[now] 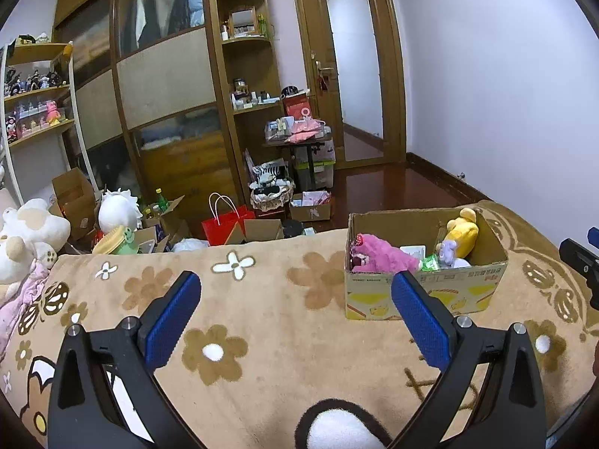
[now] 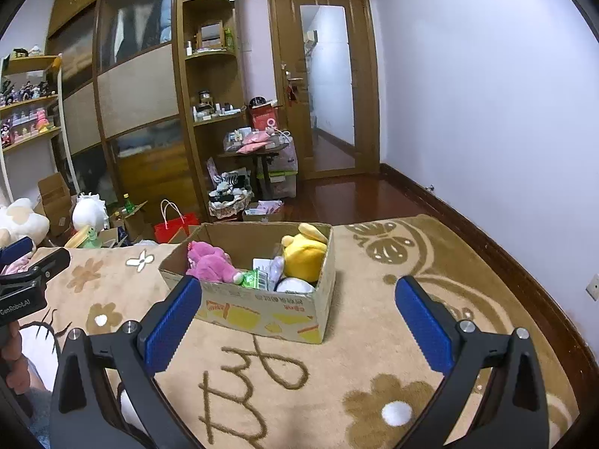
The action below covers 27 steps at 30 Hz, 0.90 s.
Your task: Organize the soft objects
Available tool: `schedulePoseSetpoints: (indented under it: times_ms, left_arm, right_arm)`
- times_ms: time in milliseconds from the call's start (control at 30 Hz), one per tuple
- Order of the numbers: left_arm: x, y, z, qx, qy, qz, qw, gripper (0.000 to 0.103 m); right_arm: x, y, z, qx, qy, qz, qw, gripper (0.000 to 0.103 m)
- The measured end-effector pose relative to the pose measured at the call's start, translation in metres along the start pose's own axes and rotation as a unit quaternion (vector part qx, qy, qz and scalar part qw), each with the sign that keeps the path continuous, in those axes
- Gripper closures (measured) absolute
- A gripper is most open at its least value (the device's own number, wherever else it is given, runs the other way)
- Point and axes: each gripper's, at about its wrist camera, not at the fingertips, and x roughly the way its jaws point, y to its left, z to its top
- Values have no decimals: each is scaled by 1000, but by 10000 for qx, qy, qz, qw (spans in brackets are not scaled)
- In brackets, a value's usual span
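An open cardboard box [image 1: 426,292] stands on a tan flowered blanket [image 1: 262,310]. It holds a pink plush [image 1: 382,256], a yellow plush [image 1: 462,235], a small lilac plush [image 1: 447,250] and a green packet [image 1: 430,262]. The box [image 2: 262,310] also shows in the right wrist view, with the pink plush [image 2: 209,262] and yellow plush [image 2: 305,252] in it. My left gripper [image 1: 295,292] is open and empty, left of the box. My right gripper [image 2: 299,297] is open and empty, in front of the box. White plush toys [image 1: 22,239] lie at the far left.
Beyond the blanket's far edge stand a red paper bag [image 1: 224,224], cardboard boxes [image 1: 75,194], a white round plush [image 1: 118,209] and a basket [image 1: 271,191]. A wooden wardrobe [image 1: 164,86] and a door [image 1: 352,75] are behind. The wall [image 2: 505,112] runs along the right.
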Motion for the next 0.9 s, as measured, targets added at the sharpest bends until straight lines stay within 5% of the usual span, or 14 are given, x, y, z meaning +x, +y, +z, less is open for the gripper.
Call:
schedulePoseSetpoints:
  times_ms: [900]
  left_arm:
    - [19, -15, -5, 192, 235, -86, 9995, 2]
  right_arm:
    - [20, -1, -8, -99, 189, -112, 9997, 0]
